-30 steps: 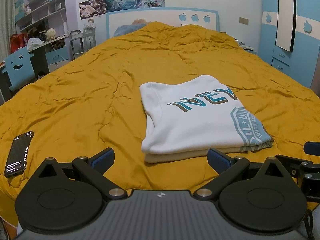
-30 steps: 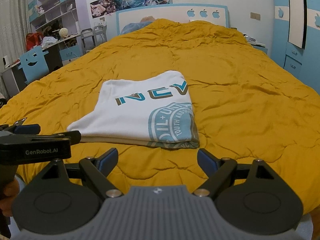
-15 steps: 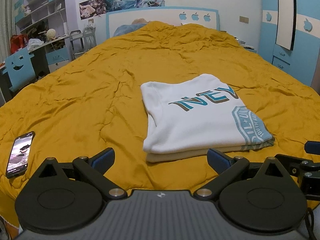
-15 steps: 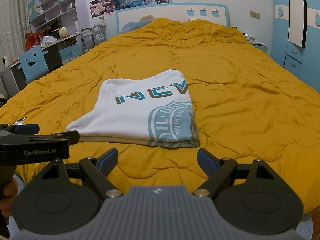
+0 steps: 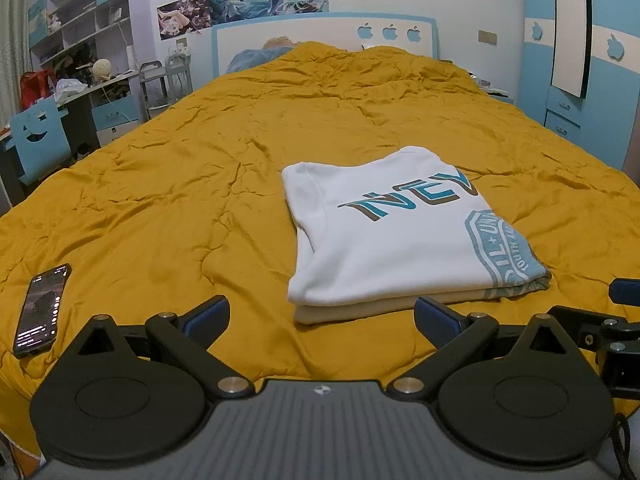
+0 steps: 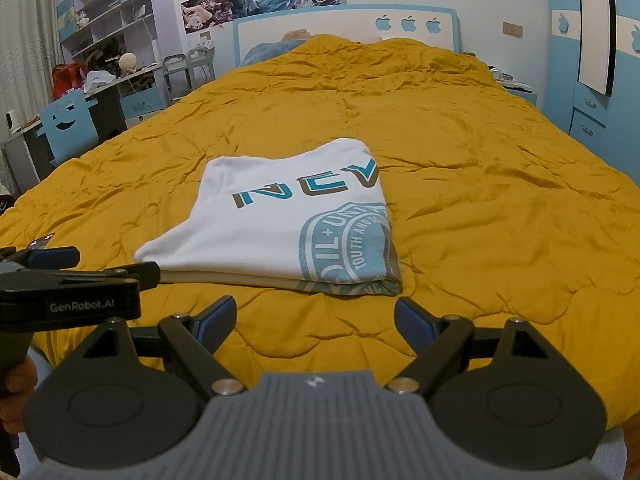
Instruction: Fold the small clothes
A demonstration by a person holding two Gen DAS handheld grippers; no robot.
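A white T-shirt (image 5: 384,232) with teal and brown print lies folded into a neat rectangle on the mustard-yellow bedspread (image 5: 200,168). It also shows in the right wrist view (image 6: 280,220). My left gripper (image 5: 322,316) is open and empty, just short of the shirt's near edge. My right gripper (image 6: 316,314) is open and empty, also a little short of the near edge. The left gripper shows from the side at the left of the right wrist view (image 6: 80,276).
A black phone (image 5: 42,310) lies on the bedspread at the near left. A desk with a blue chair (image 5: 36,140) and shelves stand left of the bed. A blue wardrobe (image 5: 580,60) stands on the right. The headboard (image 5: 320,36) is at the far end.
Both grippers have drifted back slightly from the shirt. The phone's screen has changed what it displays. The shirt has not moved.
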